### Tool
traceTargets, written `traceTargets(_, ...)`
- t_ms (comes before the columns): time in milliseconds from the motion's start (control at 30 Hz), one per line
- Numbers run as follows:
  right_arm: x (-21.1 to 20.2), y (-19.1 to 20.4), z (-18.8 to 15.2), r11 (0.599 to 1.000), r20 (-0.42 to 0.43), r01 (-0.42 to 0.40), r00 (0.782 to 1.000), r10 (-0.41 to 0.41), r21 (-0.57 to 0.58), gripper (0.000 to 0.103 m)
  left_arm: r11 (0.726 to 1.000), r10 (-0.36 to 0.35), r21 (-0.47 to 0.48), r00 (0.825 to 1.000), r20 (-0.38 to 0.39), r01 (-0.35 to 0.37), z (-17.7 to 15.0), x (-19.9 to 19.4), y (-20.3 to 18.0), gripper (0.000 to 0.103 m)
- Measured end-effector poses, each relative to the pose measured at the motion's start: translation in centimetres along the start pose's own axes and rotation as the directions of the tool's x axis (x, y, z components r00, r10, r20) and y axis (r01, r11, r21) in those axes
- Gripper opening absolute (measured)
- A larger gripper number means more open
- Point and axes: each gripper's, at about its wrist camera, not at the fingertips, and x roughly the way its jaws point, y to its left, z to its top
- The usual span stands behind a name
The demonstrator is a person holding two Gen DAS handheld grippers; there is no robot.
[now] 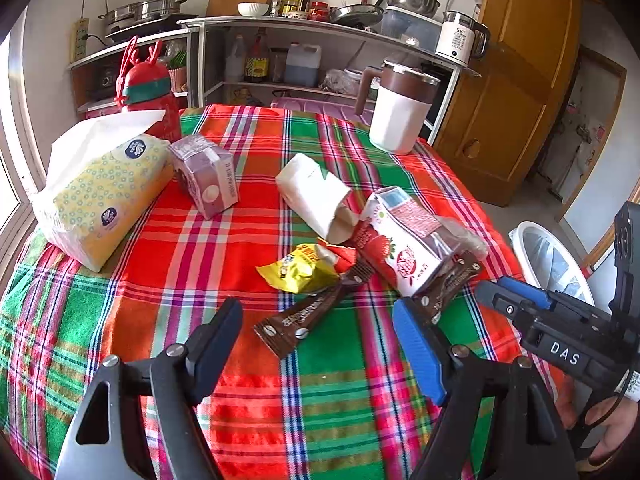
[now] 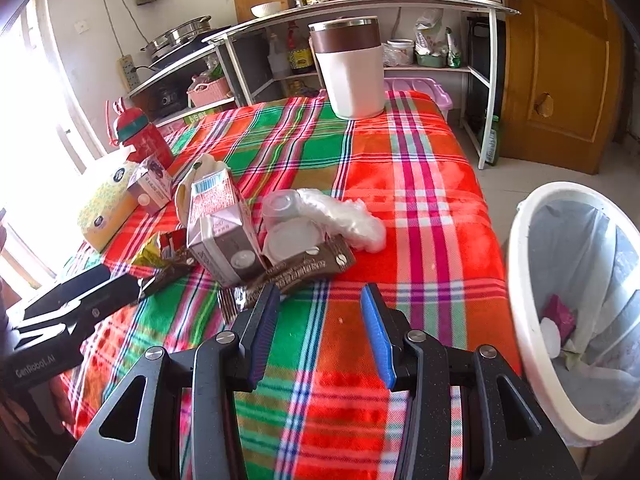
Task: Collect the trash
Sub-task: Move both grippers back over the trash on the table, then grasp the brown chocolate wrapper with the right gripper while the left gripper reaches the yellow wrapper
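- My L gripper (image 1: 318, 338) is over the near edge of the plaid tablecloth (image 1: 248, 128), jaws wide apart, nothing between the pads. A brown coffee sachet (image 1: 310, 318) lies flat on the cloth just ahead, in the gap between the fingers but not touched.
- My R gripper (image 2: 320, 328) has jaws partly apart, empty; only cloth between the pads. Its left finger tip sits right at the end of a second brown sachet (image 2: 304, 266); can't tell if touching.
- Trash is clustered mid-table: strawberry milk carton (image 1: 404, 244) on its side, yellow snack wrapper (image 1: 298, 272) beside it w/ a red scrap on top, white paper pouch (image 1: 316, 196) behind those.
- R cam also shows a crumpled clear plastic bag (image 2: 344, 218) and stacked clear cups (image 2: 286, 220) right of the carton, touching it.
- Purple carton (image 1: 206, 176) stands further left, next to the yellow tissue pack (image 1: 102, 192). Red bottle (image 1: 150, 92) behind the pack.
- White/brown mug (image 1: 400, 112) upright at the far edge, well apart from the trash.
- White bin (image 2: 532, 296) w/ liner on the floor just off the table's right side; pink item and some white bits already inside.
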Motion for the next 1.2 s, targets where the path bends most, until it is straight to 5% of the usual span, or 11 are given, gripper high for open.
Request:
traceTargets(333, 2.5, 1.0, 1.5, 0.999, -0.030, -0.003, 1.000, 0.004, 0.044, 0.044, 1.000, -0.009, -0.026, 1.000, -0.013, 0.009, 0.4, 0.6, 1.9, 0.079)
traceTargets(867, 2.3, 2.2, 0.0, 0.997, -0.051, 0.029, 0.998, -0.032, -0.065, 0.043, 1.000, 0.001, 0.004, 0.999, -0.042, -0.001, 1.8, 2.5, 2.0, 0.079)
traceTargets(1067, 1.8, 1.3, -0.2, 0.998, -0.040, 0.039, 0.998, -0.041, -0.040, 0.020, 1.000, 0.007, 0.003, 0.998, -0.059, -0.007, 2.1, 3.2, 2.2, 0.079)
traceTargets(1200, 1.6, 0.7, 0.0, 1.000, -0.033, 0.022, 0.999, -0.023, -0.008, 0.014, 1.000, -0.006, 0.012, 0.998, -0.063, 0.006, 2.1, 3.3, 2.0, 0.079)
